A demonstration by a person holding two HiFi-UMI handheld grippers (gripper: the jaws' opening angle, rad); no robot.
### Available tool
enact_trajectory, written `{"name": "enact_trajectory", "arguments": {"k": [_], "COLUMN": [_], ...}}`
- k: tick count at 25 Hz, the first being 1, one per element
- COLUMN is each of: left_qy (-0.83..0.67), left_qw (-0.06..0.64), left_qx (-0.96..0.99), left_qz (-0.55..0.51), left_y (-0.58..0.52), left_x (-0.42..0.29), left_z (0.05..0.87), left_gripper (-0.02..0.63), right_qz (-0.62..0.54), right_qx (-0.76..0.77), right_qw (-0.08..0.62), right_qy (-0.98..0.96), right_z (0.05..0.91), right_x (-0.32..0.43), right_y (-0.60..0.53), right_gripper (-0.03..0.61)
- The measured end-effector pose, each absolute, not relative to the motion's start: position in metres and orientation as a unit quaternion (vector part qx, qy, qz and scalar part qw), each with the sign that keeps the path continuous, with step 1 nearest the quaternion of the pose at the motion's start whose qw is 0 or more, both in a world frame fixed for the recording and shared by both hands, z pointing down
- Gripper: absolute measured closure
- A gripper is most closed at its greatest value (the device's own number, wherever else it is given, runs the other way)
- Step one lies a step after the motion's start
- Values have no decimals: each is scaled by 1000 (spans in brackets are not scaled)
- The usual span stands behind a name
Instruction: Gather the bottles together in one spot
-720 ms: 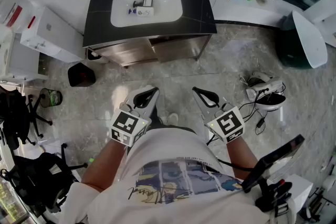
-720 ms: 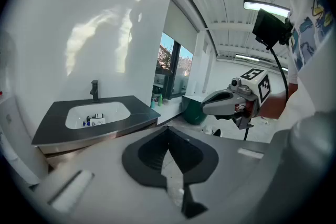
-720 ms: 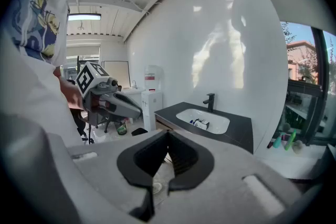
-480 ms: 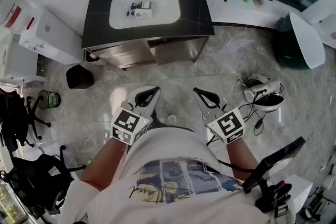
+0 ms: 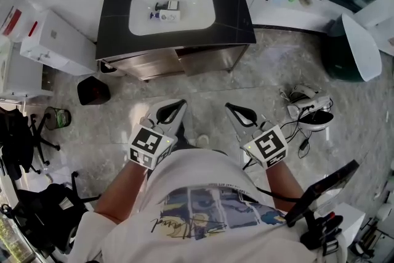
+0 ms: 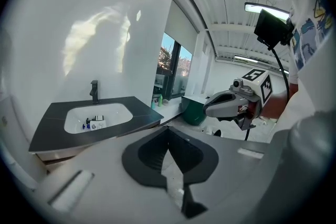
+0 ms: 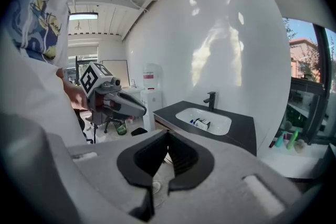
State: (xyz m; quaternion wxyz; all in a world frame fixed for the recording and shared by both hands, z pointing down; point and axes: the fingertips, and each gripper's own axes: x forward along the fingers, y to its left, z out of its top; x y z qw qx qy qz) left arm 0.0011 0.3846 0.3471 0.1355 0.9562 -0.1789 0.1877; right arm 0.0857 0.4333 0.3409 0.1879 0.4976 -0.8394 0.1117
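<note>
Bottles (image 5: pixel 165 12) logged in the sink (image 5: pixel 198 16), well apart from both hand-held grippers.
Left hand-held gripper (image 5: pixel 177 106) and right hand-held gripper (image 5: pixel 234 109) are held low, far short of the counter (image 5: pixel 117 6); both are pressed together, empty. Against the earlier frames, nothing is seen moved.

The person wears a white short-sleeved T-shirt (image 5: pixel 203 194) with a blue-and-yellow print. The left gripper (image 5: pixel 175 109) and right gripper (image 5: pixel 237 111) have grey shells and black jaws. Each carries a black-and-white marker cube (image 5: pixel 149 148).
</note>
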Motion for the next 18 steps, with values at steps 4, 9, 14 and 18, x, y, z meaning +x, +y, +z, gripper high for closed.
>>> {"name": "enact_trajectory", "arguments": {"k": [4,9,14,18], "left_qy": [-181,-168,-163,-161], "left_qw": [146,148,150,143], "left_qx": [956,961,962,965], "left_qz": [178,161,161,153], "left_y": [351,299,246,210], "left_x": [-2,-18,-41,-62], "left_z": [348,342,338,335], "left_gripper": [612,611,611,603], "right_qz": [112,111,111,109], "right_qx": [490,477,473,464], "right_qw": [193,201,207,226], "right_qy": [-843,-849,-849,-850], "right_z": [347,348,343,346], "right_x": [78,57,33,13], "right_y": [398,337,277,235], "right_gripper": [575,549,548,547]}}
